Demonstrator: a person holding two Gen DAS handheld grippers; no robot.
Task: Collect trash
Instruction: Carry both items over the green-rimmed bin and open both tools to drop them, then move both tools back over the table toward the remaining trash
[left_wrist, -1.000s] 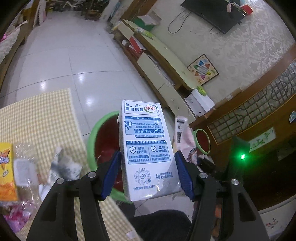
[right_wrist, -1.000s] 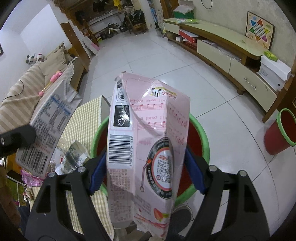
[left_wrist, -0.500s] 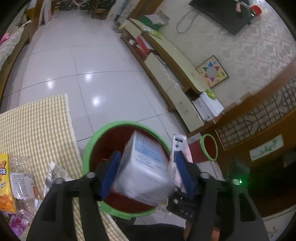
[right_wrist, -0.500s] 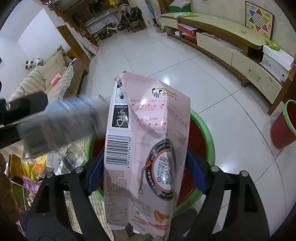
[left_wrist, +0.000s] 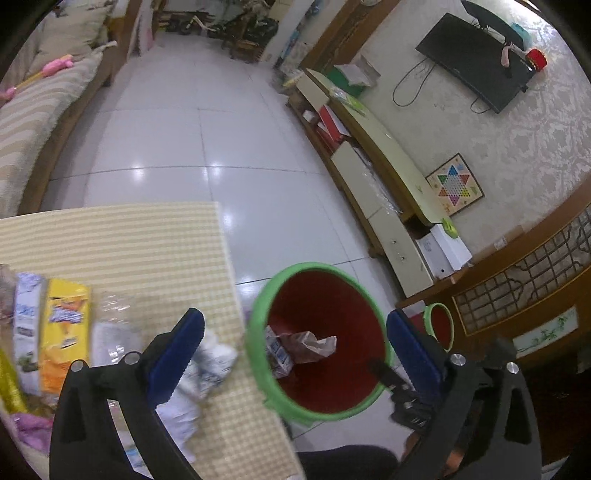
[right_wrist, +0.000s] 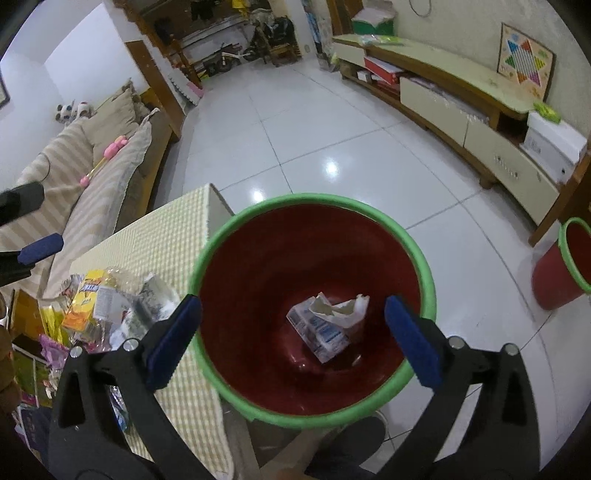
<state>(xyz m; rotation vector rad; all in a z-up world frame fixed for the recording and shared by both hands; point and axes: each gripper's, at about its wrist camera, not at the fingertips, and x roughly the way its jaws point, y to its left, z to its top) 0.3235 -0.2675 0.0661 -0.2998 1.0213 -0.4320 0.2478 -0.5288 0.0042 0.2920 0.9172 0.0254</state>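
Both grippers stand spread wide with nothing between their blue pads, their jaws having just opened: the right gripper (right_wrist: 291, 341) hangs over the bin (right_wrist: 310, 203), the left gripper (left_wrist: 295, 354) over the bin's edge by the tabletop (left_wrist: 122, 243). Down in the bin lie a milk carton (right_wrist: 325, 336) and a pink bag (right_wrist: 343, 310), touching. More trash waits on the tabletop: a crumpled wrapper (left_wrist: 199, 373) nearest, then clear plastic (left_wrist: 110, 332), a yellow pack (left_wrist: 62, 332) and a white carton (left_wrist: 24, 321). All look light; the wrapper and plastic are soft and likely slippery, best pinched across a bunched fold, while the cartons are stiffer and suit a grip across their flat sides.
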